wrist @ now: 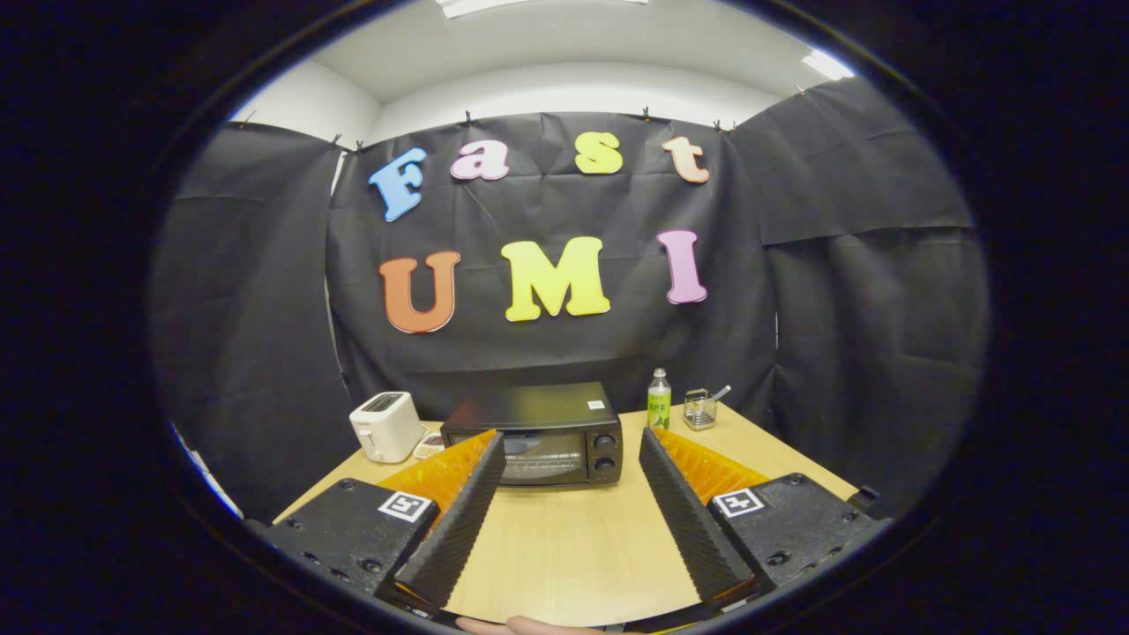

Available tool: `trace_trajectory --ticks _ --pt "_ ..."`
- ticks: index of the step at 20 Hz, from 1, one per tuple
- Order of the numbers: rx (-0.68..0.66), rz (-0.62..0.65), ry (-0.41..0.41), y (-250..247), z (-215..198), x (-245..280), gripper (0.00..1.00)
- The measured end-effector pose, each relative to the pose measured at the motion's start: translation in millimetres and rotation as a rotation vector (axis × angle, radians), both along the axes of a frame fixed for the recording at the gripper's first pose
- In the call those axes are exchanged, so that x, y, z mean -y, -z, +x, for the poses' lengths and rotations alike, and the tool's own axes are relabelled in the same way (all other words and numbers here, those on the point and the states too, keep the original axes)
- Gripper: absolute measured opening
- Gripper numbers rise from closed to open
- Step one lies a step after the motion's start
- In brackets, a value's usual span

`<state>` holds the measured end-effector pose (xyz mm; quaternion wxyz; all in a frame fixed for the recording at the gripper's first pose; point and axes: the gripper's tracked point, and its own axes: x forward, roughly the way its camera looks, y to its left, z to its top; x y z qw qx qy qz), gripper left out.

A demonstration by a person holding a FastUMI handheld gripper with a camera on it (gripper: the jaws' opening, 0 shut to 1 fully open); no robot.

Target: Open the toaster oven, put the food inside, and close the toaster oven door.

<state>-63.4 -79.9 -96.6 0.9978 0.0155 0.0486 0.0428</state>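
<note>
You've got a black oven [532, 435], white toaster [385, 426], green-labelled bottle [659, 399], light woodgrain table [573, 538], wire basket [699, 409].

Table [564, 538]: toaster oven [532, 435] at rear centre beyond the parted gripper [571, 441] fingers, toaster [385, 426] to its left, bottle [659, 400] and wire basket [699, 409] to its right.

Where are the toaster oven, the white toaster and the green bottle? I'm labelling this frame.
toaster oven [540, 451]: gripper view, on its glass door, beyond the open hand-held gripper [571, 434].
white toaster [385, 427]: gripper view, on its front face.
green bottle [659, 404]: gripper view, on its label.
</note>
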Motion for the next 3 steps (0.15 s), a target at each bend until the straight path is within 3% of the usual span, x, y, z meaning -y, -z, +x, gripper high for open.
trace_trajectory --ticks 3 --pt "-0.008 -0.040 0.005 8.9 -0.1 -5.3 1.00"
